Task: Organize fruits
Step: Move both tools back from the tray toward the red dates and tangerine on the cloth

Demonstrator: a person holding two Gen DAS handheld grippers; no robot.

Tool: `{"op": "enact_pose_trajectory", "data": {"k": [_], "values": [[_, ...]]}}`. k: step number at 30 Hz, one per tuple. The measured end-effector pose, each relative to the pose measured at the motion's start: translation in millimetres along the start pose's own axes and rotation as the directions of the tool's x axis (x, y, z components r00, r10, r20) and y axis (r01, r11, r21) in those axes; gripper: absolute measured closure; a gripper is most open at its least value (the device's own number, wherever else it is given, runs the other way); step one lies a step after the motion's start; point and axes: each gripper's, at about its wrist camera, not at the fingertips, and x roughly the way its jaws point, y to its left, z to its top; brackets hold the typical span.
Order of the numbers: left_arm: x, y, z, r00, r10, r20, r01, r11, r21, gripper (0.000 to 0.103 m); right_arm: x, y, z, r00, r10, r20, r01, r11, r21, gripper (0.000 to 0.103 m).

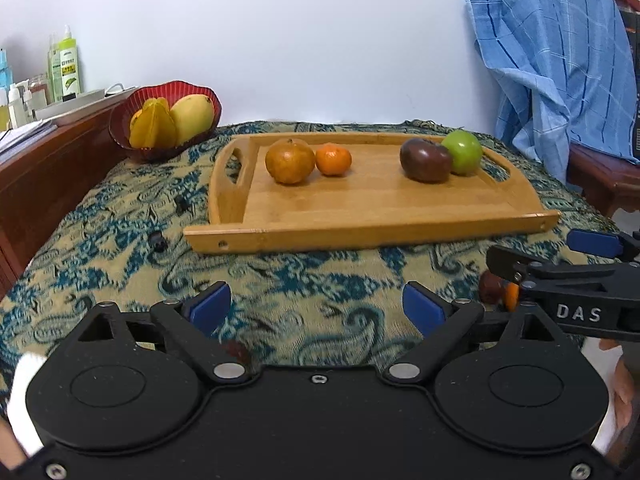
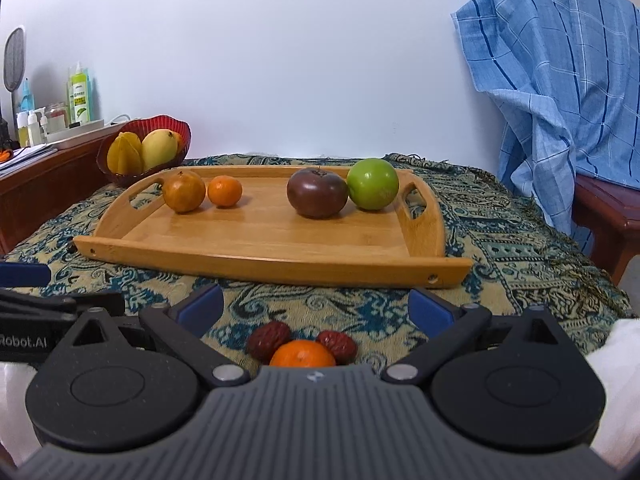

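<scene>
Wooden tray (image 2: 256, 236) on the patterned tabletop (image 2: 500, 236) holds brown fruit (image 2: 183, 191) touching mandarin (image 2: 225, 191), and dark tomato (image 2: 317, 193) touching green apple (image 2: 372, 189). Left tongs (image 1: 318, 312) spread, jaws opening, nothing between. Right tongs (image 2: 316, 308) spread above a second mandarin (image 2: 302, 354) and two red dates (image 2: 268, 338).

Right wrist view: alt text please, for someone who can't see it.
Open right gripper hovers over a small orange and two red dates on a patterned cloth. Beyond, a wooden tray holds four fruits.
</scene>
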Motion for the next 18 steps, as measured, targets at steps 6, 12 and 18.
{"op": "enact_pose_trajectory", "data": {"k": [6,12,18], "values": [[-6,-3,-12,1.0,0.012,-0.006,-0.012,1.0,0.004,0.01,-7,6,-9,1.0,-0.016,0.007,0.016,1.0,-0.019,0.0],[-15,-2,-18,0.999,0.034,0.009,-0.034,0.999,0.019,0.01,-13,10,-16,1.0,-0.022,0.012,0.023,0.999,-0.03,0.0],[-17,7,-22,0.996,0.094,0.0,-0.094,0.996,-0.007,0.018,-22,13,-21,1.0,0.015,0.025,-0.014,1.0,-0.022,0.005]]}}
